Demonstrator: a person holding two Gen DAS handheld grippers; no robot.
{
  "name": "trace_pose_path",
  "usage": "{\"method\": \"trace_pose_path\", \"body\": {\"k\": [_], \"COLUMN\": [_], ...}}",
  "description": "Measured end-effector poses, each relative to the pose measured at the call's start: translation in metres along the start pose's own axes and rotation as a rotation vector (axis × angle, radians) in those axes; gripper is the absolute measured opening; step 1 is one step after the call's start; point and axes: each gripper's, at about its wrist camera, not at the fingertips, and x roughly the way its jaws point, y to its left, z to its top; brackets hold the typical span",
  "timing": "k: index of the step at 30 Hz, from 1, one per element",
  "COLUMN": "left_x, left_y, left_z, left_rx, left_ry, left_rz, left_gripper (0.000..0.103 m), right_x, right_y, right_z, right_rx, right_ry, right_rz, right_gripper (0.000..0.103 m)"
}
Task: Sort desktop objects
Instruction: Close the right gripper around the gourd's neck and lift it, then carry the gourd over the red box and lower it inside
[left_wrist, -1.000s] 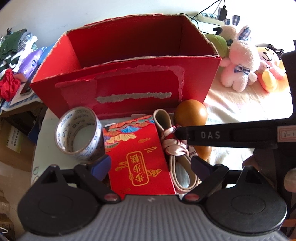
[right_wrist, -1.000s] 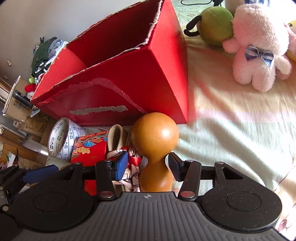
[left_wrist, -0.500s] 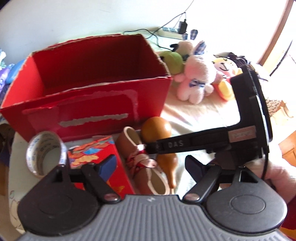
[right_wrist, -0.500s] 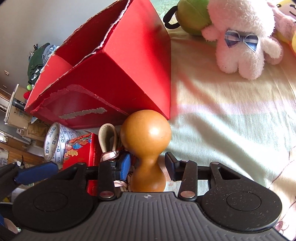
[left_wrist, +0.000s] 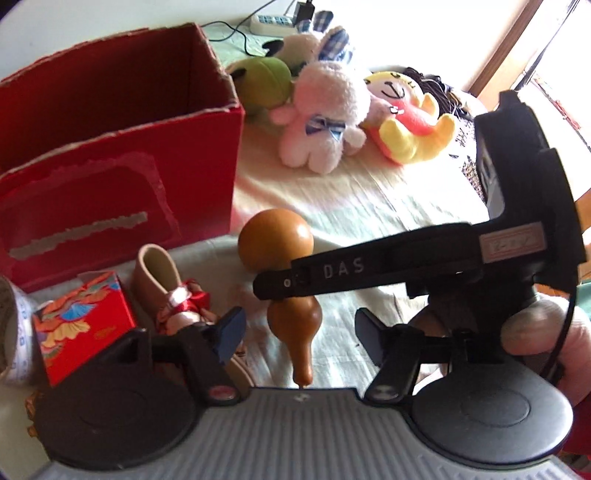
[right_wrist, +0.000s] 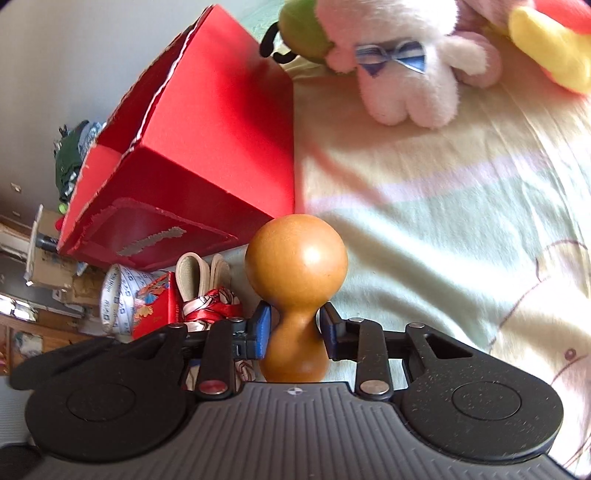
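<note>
We pinch the gourd (right_wrist: 295, 266) at its thin waist with our right hand-held gripper (right_wrist: 293, 332), so it won't slip. Our left hand-held gripper (left_wrist: 299, 332) is spread, waiting near the red box (left_wrist: 122, 155).

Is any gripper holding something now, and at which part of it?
The right gripper is closed on the brown gourd at its narrow waist, between the two bulbs. The left gripper is open and holds nothing.
</note>
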Motion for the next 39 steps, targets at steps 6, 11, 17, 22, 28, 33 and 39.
{"method": "trace_pose_path", "body": {"k": [6, 11, 17, 22, 28, 33, 39], "left_x": [0.006, 0.004, -0.008, -0.023, -0.051, -0.078, -0.099], "left_y": [-0.010, -0.014, -0.015, -0.019, -0.024, -0.026, -0.023], "left_z": [0.002, 0.005, 0.003, -0.001, 0.001, 0.007, 0.022], "left_rx": [0.019, 0.015, -0.011, -0.020, -0.024, -0.013, -0.004], "left_ry": [0.013, 0.006, -0.031, -0.073, -0.142, -0.201, -0.241], "left_rz": [-0.032, -0.038, -0.034, -0.014, 0.004, 0.023, 0.038], "left_gripper": [0.056, 0.050, 0.043, 0.042, 0.042, 0.042, 0.042], "right_x": [-0.019, -0.032, -0.041, -0.047, -0.063, -0.076, -0.084], "right_y": [-0.002, 0.007, 0.014, 0.023, 0.042, 0.061, 0.083], "right_z": [-0.004, -0.008, -0.008, -0.008, -0.005, 0.002, 0.016], "right_rx": [0.035, 0.018, -0.008, -0.046, -0.113, -0.180, -0.237], "right_ry": [-0.015, -0.026, -0.043, -0.056, -0.089, -0.125, -0.153], "right_rz": [0.030, 0.046, 0.055, 0.067, 0.088, 0.105, 0.115], "right_gripper": [0.032, 0.032, 0.032, 0.032, 0.032, 0.032, 0.032]}}
